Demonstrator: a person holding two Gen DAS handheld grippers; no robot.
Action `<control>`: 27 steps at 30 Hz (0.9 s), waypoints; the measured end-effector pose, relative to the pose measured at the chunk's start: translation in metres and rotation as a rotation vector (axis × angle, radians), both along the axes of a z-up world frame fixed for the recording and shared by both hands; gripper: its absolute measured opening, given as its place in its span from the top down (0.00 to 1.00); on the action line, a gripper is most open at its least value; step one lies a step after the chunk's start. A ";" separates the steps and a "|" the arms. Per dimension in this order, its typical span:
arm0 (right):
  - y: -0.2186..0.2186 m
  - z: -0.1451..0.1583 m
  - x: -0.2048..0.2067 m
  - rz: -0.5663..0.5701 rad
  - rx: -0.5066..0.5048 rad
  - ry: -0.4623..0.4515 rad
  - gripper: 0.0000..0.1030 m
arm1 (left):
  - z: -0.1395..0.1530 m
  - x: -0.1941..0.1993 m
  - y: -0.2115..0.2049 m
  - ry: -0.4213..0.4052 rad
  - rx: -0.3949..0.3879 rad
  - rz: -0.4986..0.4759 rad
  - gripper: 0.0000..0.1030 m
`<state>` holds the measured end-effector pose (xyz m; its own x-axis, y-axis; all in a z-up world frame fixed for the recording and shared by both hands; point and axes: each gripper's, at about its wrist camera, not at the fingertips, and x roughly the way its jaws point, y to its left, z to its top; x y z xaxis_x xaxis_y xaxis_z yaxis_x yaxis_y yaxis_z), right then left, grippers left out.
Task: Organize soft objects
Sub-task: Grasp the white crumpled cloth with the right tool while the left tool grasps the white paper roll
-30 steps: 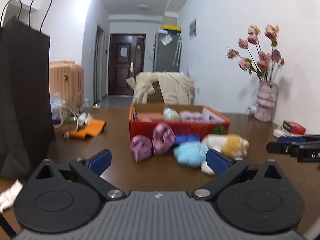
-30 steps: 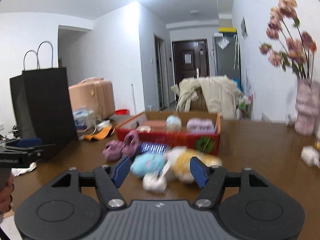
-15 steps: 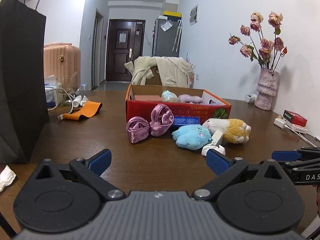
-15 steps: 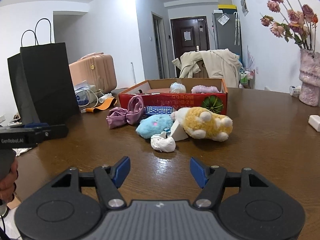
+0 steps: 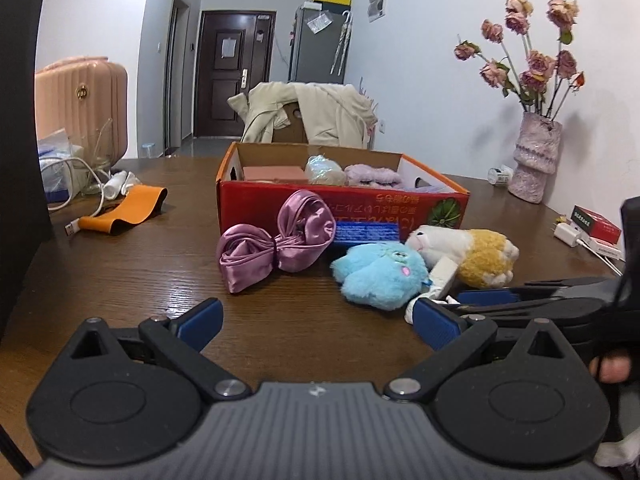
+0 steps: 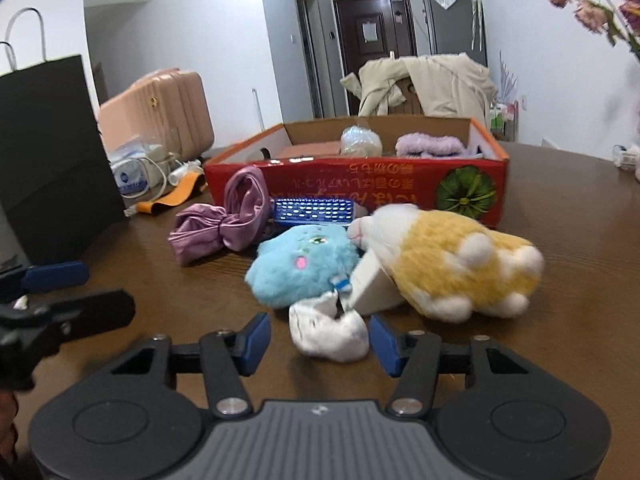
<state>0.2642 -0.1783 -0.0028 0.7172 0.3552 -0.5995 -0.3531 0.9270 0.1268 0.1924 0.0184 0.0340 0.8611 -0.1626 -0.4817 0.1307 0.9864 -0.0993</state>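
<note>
A white balled sock [image 6: 329, 330] lies on the brown table between the open jaws of my right gripper [image 6: 320, 338]. Behind it lie a blue plush [image 6: 302, 266] [image 5: 380, 276], a yellow and white plush [image 6: 448, 264] [image 5: 468, 254] and a purple satin bow [image 6: 224, 226] [image 5: 276, 240]. The red cardboard box [image 6: 360, 188] [image 5: 344, 204] behind them holds several soft items. My left gripper [image 5: 318, 324] is open and empty, low over the table in front of the bow. The right gripper shows at the right in the left wrist view [image 5: 532, 296].
A black paper bag [image 6: 52, 152] stands at the left. An orange band [image 5: 124, 214] and white cables [image 5: 80, 184] lie at the far left. A vase of dried flowers [image 5: 534, 160] and a red and white packet [image 5: 596, 226] stand at the right.
Both grippers have moved forward toward the soft things. The right gripper now has the white sock between its open jaws; the left gripper has come closer to the bow.
</note>
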 end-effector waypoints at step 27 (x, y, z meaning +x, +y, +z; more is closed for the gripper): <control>-0.153 0.007 -0.004 -0.057 0.188 -0.038 0.82 | -0.040 0.111 -0.156 0.158 0.014 -0.144 0.75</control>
<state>0.2604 -0.3314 0.0039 0.7599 0.4167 -0.4990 -0.3088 0.9068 0.2870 0.3034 -0.1379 -0.0057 0.7428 -0.2714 -0.6120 0.2548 0.9600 -0.1164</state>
